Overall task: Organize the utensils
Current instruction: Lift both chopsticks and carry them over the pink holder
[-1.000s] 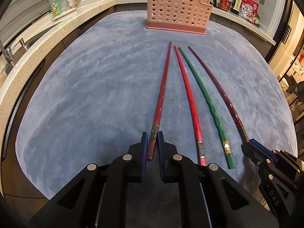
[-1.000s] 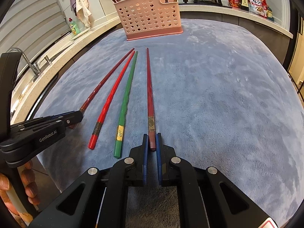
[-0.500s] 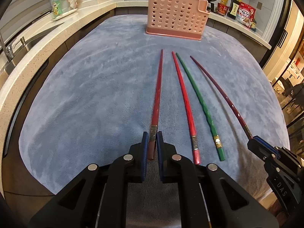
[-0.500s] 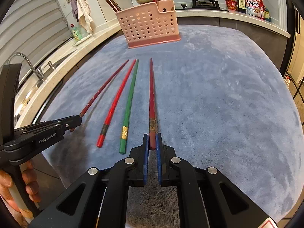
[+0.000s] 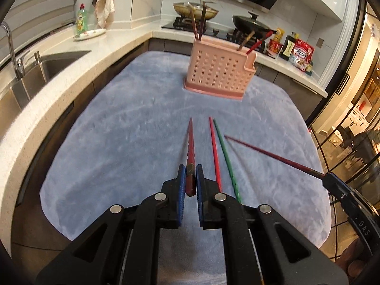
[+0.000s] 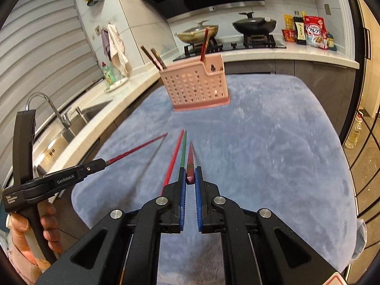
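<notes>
My left gripper (image 5: 189,177) is shut on the butt of a dark red chopstick (image 5: 190,147), lifted off the blue cloth (image 5: 106,142). My right gripper (image 6: 189,174) is shut on another dark red chopstick (image 6: 190,158), also raised; it shows in the left wrist view (image 5: 273,155) slanting from the right. The left one shows in the right wrist view (image 6: 140,147). A bright red chopstick (image 5: 215,152) and a green chopstick (image 5: 226,159) lie on the cloth between them. The pink perforated holder (image 5: 220,70) stands at the far end with several chopsticks in it.
A steel sink (image 5: 42,71) and tap lie left of the counter. A stove with a pan (image 6: 254,25) and a pot is behind the holder. Food packets (image 5: 300,54) stand at the back right. A dish soap bottle (image 5: 80,20) sits by the wall.
Both grippers have lifted their chopsticks off the cloth and tilted up. The holder and kitchen behind now show higher in view. The bright red and green chopsticks stay put.
</notes>
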The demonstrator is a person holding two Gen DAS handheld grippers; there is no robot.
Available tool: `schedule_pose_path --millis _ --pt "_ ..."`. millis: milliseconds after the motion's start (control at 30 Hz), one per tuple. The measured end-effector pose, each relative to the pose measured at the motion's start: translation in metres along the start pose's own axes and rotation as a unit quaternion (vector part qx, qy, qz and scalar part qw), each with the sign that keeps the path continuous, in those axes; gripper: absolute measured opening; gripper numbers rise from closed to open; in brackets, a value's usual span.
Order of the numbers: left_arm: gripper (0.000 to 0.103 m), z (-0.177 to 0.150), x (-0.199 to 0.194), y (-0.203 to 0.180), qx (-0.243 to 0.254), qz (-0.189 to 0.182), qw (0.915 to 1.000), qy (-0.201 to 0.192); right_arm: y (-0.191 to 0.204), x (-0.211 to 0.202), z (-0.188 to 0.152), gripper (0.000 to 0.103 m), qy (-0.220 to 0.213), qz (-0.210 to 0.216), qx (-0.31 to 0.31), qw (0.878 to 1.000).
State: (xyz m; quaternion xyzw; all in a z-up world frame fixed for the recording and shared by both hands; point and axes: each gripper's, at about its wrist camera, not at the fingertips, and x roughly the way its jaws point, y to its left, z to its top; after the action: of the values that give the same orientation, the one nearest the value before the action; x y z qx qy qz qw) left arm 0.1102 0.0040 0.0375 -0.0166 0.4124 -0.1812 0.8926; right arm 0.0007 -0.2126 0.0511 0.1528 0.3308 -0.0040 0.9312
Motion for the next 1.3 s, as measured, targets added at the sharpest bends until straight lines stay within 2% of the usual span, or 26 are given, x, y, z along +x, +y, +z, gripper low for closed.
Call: schedule_pose_path --millis 433,633,833,1133,1300 --pt "0.008 0.061 -0.02 -0.004 0.015 0.016 0.9986 -0.048 0.0 -0.024 0.078 0.007 -0.078 0.006 -0.003 0.997" --pt "0.008 0.079 -0.022 -0.011 0.024 0.014 0.998 -0.057 0.002 -0.023 0.1 0.007 -0.093 0.009 -0.005 0.996" --pt "0.007 0.108 -0.025 -0.018 0.029 -0.005 0.9972 -0.069 0.001 -0.02 0.122 0.007 -0.103 0.02 0.006 0.994" --pt "0.007 0.174 -0.031 -0.03 0.034 -0.012 0.9937 -0.106 -0.003 -0.006 0.186 0.007 -0.135 0.041 0.024 0.99" --pt "0.007 0.217 -0.037 -0.042 0.036 -0.014 0.9886 -0.145 -0.005 0.003 0.229 0.007 -0.16 0.041 0.03 0.986"
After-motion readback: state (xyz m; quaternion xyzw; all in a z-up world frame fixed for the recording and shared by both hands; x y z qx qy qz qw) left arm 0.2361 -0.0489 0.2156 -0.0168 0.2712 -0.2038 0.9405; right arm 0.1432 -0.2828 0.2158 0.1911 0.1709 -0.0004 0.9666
